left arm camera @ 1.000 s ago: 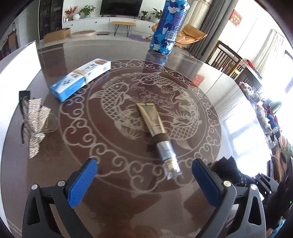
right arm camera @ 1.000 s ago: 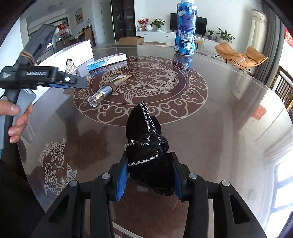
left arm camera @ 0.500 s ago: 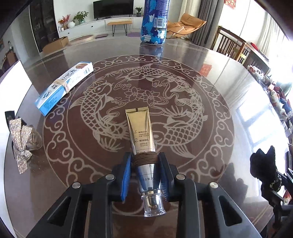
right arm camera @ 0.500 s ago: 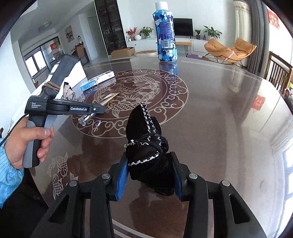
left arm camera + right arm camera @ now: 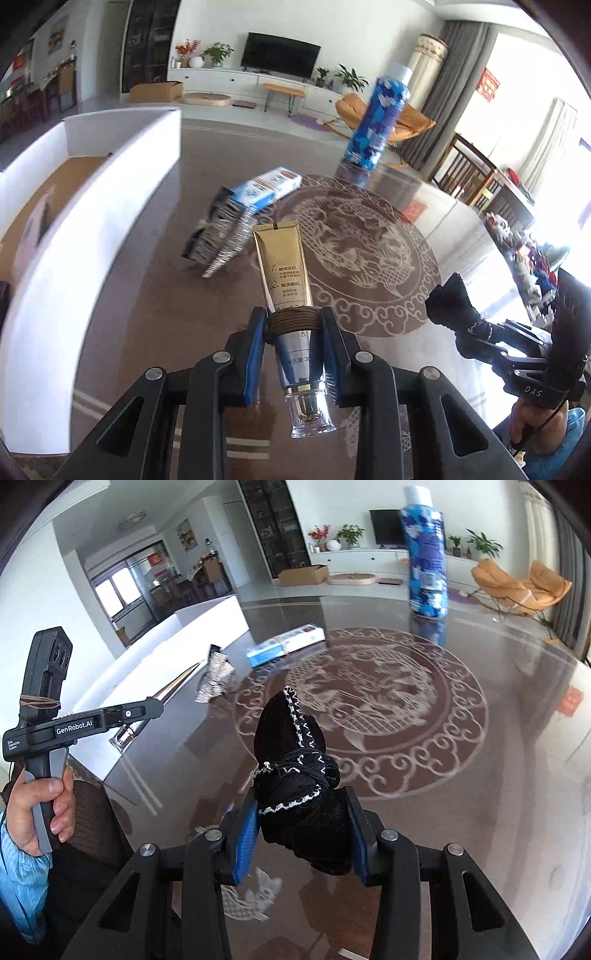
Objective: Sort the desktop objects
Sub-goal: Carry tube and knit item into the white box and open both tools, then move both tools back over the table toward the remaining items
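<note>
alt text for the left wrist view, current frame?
The left claw is clamped on a gold and silver cosmetic tube, holding it above a dark glossy table with a pale fish motif. Behind lie a blue and white carton, a camouflage-print blue bottle and a white open box.

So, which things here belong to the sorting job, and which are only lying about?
Job:
- gold cream tube, clamped in left gripper
- black stitched cloth pouch, clamped in right gripper
- blue-and-white carton
- silver sequin bow
- blue patterned bottle
- white box

Background:
- orange chair
- television
</note>
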A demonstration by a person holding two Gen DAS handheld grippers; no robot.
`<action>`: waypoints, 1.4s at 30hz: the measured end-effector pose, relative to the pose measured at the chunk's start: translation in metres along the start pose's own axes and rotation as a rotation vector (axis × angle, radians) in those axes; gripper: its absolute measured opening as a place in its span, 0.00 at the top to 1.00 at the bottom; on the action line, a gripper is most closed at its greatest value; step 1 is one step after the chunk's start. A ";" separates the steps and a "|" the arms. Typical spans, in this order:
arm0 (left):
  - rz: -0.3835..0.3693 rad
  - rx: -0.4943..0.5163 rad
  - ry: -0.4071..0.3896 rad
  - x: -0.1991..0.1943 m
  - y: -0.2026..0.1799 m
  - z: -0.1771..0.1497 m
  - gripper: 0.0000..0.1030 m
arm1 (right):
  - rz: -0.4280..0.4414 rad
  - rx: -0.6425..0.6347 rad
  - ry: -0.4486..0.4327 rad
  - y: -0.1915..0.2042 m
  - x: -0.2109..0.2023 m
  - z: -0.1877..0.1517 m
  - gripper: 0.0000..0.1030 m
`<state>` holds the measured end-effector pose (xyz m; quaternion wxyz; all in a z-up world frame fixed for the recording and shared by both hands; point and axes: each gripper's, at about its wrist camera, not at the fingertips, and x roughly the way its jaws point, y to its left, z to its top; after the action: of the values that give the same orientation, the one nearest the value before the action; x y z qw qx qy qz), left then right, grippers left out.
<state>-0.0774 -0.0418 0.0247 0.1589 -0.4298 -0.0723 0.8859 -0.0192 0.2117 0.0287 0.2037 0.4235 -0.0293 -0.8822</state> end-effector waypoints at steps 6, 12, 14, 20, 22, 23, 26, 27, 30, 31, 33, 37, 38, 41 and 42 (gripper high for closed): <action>0.140 -0.112 -0.104 -0.069 0.103 0.017 0.72 | 0.112 -0.182 -0.008 0.108 0.039 0.064 0.58; 0.267 -0.240 -0.121 -0.105 0.206 0.025 0.72 | 0.249 -0.311 -0.037 0.228 0.082 0.134 0.58; 0.297 -0.272 -0.115 -0.106 0.230 0.025 0.72 | 0.280 -0.334 -0.026 0.264 0.104 0.151 0.58; 0.349 -0.361 -0.052 -0.087 0.287 0.008 0.72 | 0.347 -0.367 0.107 0.343 0.193 0.169 0.58; 0.360 -0.374 -0.029 -0.079 0.298 0.002 0.72 | 0.347 -0.386 0.159 0.358 0.220 0.161 0.58; 0.367 -0.378 -0.017 -0.076 0.302 -0.001 0.72 | 0.348 -0.396 0.186 0.363 0.232 0.156 0.57; 0.403 -0.390 0.000 -0.071 0.307 -0.007 0.67 | 0.339 -0.408 0.231 0.370 0.253 0.145 0.25; 0.405 -0.393 -0.005 -0.071 0.308 -0.008 0.55 | 0.350 -0.399 0.221 0.368 0.253 0.143 0.07; 0.439 -0.369 -0.053 -0.079 0.292 -0.009 0.27 | 0.353 -0.384 0.157 0.352 0.235 0.143 0.04; 0.457 -0.353 -0.069 -0.083 0.285 -0.007 0.27 | 0.349 -0.382 0.124 0.347 0.226 0.144 0.04; 0.475 -0.318 -0.094 -0.089 0.265 -0.002 0.27 | 0.337 -0.377 0.060 0.328 0.201 0.146 0.04; 0.518 -0.218 -0.145 -0.101 0.215 0.010 0.27 | 0.285 -0.350 -0.040 0.285 0.165 0.143 0.03; 0.528 -0.189 -0.157 -0.103 0.201 0.014 0.26 | 0.271 -0.341 -0.055 0.274 0.156 0.144 0.02; 0.543 -0.110 -0.183 -0.106 0.161 0.024 0.25 | 0.215 -0.309 -0.075 0.235 0.136 0.134 0.01; 0.545 -0.087 -0.187 -0.106 0.148 0.026 0.25 | 0.200 -0.295 -0.073 0.223 0.132 0.133 0.01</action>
<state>-0.0690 -0.2172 0.0801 -0.1107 -0.3562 -0.0065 0.9278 -0.1190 -0.0588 0.0668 0.3489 0.3517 0.0510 -0.8671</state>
